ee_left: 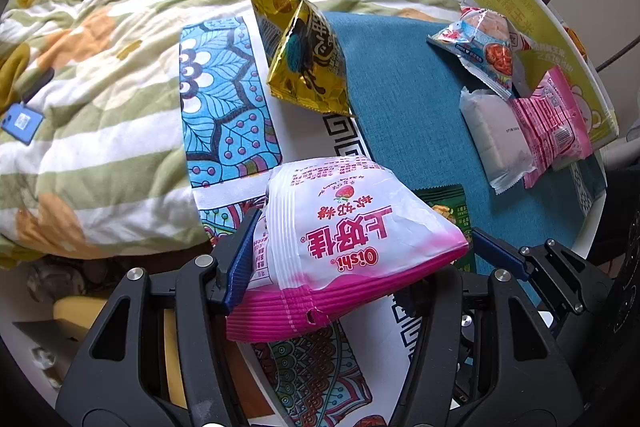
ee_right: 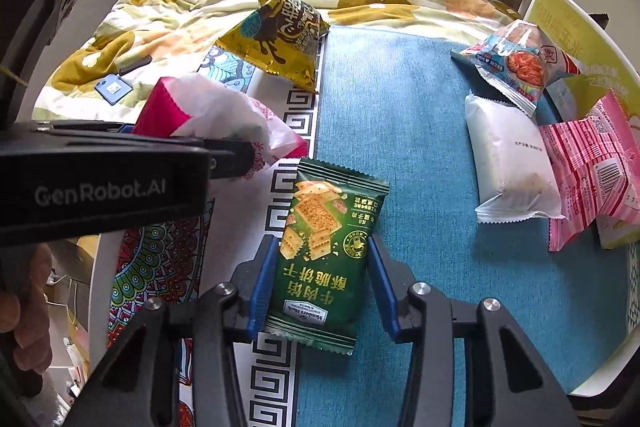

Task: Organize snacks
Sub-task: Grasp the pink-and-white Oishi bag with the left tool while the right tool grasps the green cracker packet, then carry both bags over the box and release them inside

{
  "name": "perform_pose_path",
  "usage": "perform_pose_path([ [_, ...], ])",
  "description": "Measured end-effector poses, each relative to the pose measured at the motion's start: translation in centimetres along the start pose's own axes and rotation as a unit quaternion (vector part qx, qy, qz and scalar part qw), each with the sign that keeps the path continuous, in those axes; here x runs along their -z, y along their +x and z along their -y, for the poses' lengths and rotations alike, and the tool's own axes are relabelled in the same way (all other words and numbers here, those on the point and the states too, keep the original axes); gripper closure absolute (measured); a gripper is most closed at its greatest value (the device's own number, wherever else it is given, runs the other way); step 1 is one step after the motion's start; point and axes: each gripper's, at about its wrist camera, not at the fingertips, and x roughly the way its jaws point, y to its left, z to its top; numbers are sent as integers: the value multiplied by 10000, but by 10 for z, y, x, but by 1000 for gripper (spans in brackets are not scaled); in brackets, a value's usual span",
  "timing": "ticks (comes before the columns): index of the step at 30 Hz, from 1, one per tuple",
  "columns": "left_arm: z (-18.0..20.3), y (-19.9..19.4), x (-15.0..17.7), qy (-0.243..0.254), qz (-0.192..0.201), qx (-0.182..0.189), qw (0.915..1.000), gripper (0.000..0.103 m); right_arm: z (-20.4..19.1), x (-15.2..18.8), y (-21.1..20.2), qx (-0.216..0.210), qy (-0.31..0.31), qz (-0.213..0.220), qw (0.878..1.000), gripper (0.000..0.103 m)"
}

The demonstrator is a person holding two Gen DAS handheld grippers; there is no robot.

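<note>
Between right gripper [ee_right: 322,279] fingers, glossy green cracker packet [ee_right: 326,251].

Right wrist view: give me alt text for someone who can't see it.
The right claw straddles a green cracker packet lying flat on the blue cloth, jaws open on either side. To its left, the left claw holds a pink-and-white snack bag.

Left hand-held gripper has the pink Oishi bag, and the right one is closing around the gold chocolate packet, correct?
Not quite. In the right wrist view, the right hand-held gripper brackets the green cracker packet, not the gold packet, which lies farther off. The left hand-held gripper does have the pink Oishi bag.
</note>
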Motion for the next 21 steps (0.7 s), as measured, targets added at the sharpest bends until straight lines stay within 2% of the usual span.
perform_pose_path([
  [5,10,-32,-9,59,255,-20,9997,50,13,-9,-23,-34,95,166,9998,62],
  [10,33,-65,-26,216,562,91,9981,50,38,-24,-63,-10,250,563,9981,62],
  [15,78,-92,-52,474,932,219,9943,50,76,-43,-111,115,464,1011,9937,62],
  [21,150,-107,-83,655,1298,349,9887,50,141,-57,-163,170,678,1426,9873,62],
])
